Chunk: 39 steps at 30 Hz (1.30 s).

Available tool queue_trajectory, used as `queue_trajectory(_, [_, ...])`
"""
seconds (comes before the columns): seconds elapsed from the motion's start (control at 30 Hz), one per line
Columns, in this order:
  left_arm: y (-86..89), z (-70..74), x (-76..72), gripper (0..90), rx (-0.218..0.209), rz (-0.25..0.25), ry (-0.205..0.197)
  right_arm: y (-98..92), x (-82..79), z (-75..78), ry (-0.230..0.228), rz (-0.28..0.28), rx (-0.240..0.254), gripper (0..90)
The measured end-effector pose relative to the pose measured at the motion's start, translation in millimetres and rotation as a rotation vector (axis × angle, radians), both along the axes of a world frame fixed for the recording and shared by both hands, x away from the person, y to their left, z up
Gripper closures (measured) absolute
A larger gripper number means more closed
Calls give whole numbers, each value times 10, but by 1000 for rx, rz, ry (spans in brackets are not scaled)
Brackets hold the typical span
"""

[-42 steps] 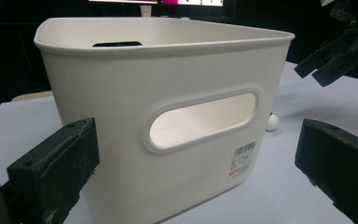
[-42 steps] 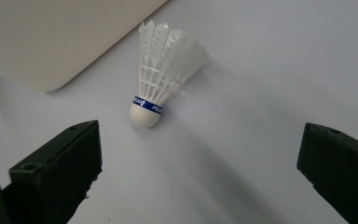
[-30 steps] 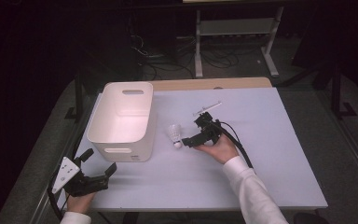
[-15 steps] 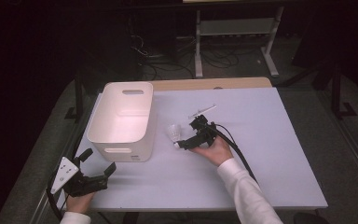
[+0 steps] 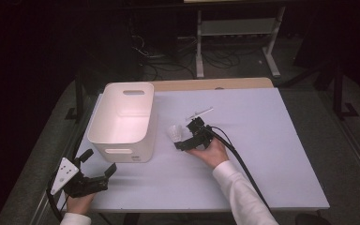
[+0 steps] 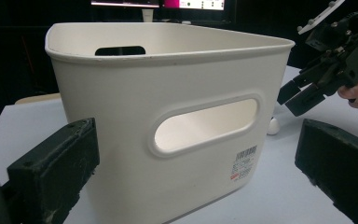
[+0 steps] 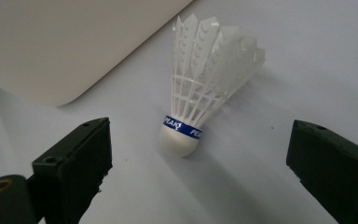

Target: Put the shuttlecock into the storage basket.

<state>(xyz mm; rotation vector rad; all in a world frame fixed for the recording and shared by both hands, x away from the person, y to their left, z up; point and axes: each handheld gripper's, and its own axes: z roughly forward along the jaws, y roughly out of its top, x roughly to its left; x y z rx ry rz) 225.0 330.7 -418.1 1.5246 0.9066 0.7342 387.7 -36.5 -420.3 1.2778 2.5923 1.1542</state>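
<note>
Overhead, pale table (image 5: 272,154) amid dark room.

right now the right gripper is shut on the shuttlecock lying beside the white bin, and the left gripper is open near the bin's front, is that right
Not quite. The right gripper is open, not shut on the shuttlecock: the right gripper view shows its jaws spread wide with the shuttlecock lying untouched on the table between them. The rest holds: the shuttlecock lies beside the white bin, and the left gripper is open near the bin's front.

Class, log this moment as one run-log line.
right gripper: open, jaws either side of shuttlecock | left gripper: open, facing bin | shuttlecock: on table
</note>
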Motion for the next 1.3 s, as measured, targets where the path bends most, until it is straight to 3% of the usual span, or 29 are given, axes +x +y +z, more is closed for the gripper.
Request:
queue_trajectory(0.27, [2, 1, 0, 0, 1, 1, 4, 53, 18, -45, 1, 11, 28, 133])
queue_trajectory(0.87, [7, 15, -13, 0, -7, -3, -2, 147, 31, -140, 65, 8, 15, 390])
queue_trajectory(1.3, [3, 10, -8, 0, -5, -9, 0, 153, 54, -166, 73, -13, 10, 524])
